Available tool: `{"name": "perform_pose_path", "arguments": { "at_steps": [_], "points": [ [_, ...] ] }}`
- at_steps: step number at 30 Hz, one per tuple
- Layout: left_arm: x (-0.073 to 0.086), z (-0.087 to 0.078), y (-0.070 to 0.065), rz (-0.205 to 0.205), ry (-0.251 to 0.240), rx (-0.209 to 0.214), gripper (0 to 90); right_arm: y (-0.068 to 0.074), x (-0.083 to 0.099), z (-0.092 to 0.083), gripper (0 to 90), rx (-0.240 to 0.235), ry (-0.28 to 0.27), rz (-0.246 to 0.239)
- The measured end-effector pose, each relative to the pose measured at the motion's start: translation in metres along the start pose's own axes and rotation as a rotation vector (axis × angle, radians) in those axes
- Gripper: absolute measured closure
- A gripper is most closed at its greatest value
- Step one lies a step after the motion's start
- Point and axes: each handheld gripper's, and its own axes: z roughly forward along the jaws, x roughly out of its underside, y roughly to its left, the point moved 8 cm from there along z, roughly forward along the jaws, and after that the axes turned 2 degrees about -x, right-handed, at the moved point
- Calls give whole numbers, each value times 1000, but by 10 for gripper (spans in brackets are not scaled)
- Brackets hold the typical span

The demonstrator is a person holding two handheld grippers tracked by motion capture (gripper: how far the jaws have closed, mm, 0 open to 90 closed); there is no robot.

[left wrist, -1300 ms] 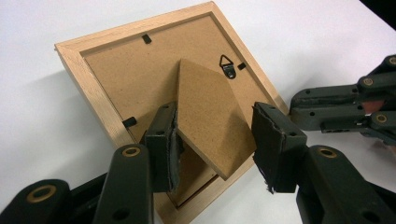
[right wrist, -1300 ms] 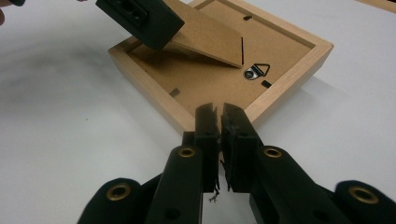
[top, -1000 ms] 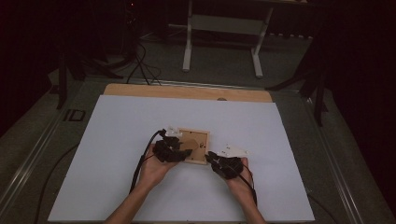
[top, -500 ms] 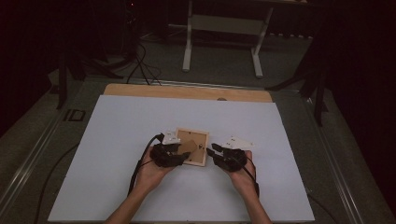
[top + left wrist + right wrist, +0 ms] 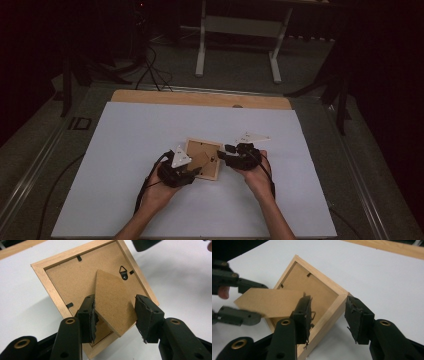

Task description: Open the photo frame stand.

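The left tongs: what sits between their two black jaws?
The fold-out cardboard stand on the back of the wooden picture frame sits between the left tongs, seen in the left gripper view.

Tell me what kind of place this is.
Probably a lab or recording studio, not a home: a white work table in a dark room, a bare metal stand behind it, cables across the floor, and a picture frame being handled.

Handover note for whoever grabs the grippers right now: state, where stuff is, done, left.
Left gripper: fingers on either side of the fold-out stand on the back of the picture frame; grip not confirmed.
Right gripper: jaws have just been opening, now astride the frame's corner, fingers not pressing on it.
Frame lies face down on the white table, backing board still in, clips in place.
Done: stand swung up off the back.
Left: probably opening the back; unclear.
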Motion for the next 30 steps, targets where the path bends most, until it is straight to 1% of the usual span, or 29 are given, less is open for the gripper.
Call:
{"name": "perform_pose_path", "arguments": {
  "at_steps": [5, 7, 12, 15, 17, 18, 20, 22, 24, 27, 30],
  "points": [
    [2, -1, 0, 23, -16, -3, 538, -6, -1, 6, 500, -14, 5, 33],
    [3, -1, -1, 28, -24, -3, 538, -7, -2, 9, 488, -31, 7, 49],
    [4, -1, 0, 32, -32, -2, 537, -9, -3, 17, 458, -55, 26, 73],
    [5, -1, 1, 36, -41, 2, 536, -10, -3, 20, 454, -70, 27, 101],
    [5, -2, 0, 40, -49, 3, 536, -11, -3, 20, 453, -74, 32, 106],
    [6, -2, 0, 44, -49, 1, 536, -12, -1, 22, 452, -77, 46, 109],
    [6, -2, 0, 52, -51, 0, 536, -12, 0, 24, 454, -91, 54, 114],
    [6, -2, 0, 49, -53, 2, 536, -11, 1, 25, 458, -100, 59, 118],
    [7, -2, 0, 49, -53, 5, 536, -12, 1, 25, 462, -107, 56, 123],
    [8, -2, 0, 51, -63, 8, 536, -14, 0, 24, 482, -128, 46, 145],
    [8, -2, 0, 51, -66, 9, 536, -14, 0, 25, 477, -133, 48, 144]
  ]
}}
